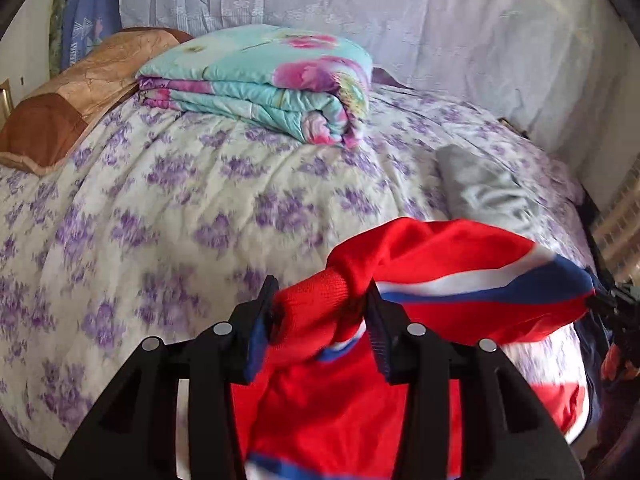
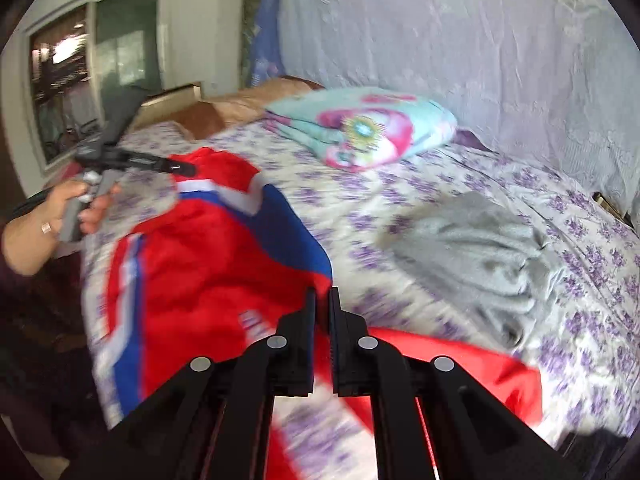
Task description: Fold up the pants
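Note:
The red pants (image 1: 440, 256) with blue and white stripes hang lifted above the bed. My left gripper (image 1: 322, 300) is shut on a bunched red part of them. In the right wrist view the pants (image 2: 200, 264) stretch from my left gripper (image 2: 176, 168) at the far left to my right gripper (image 2: 323, 300), whose jaws are shut on the cloth's blue-striped edge. My right gripper also shows at the right edge of the left wrist view (image 1: 600, 304), gripping the pants' other end. The image is motion-blurred.
The bed (image 1: 160, 208) has a purple-flowered sheet. A folded turquoise floral quilt (image 1: 264, 80) and a brown pillow (image 1: 68, 100) lie at its far side. A crumpled grey garment (image 2: 480, 252) lies on the right. A white curtain (image 2: 440, 40) hangs behind; a window (image 2: 92, 64) is at the left.

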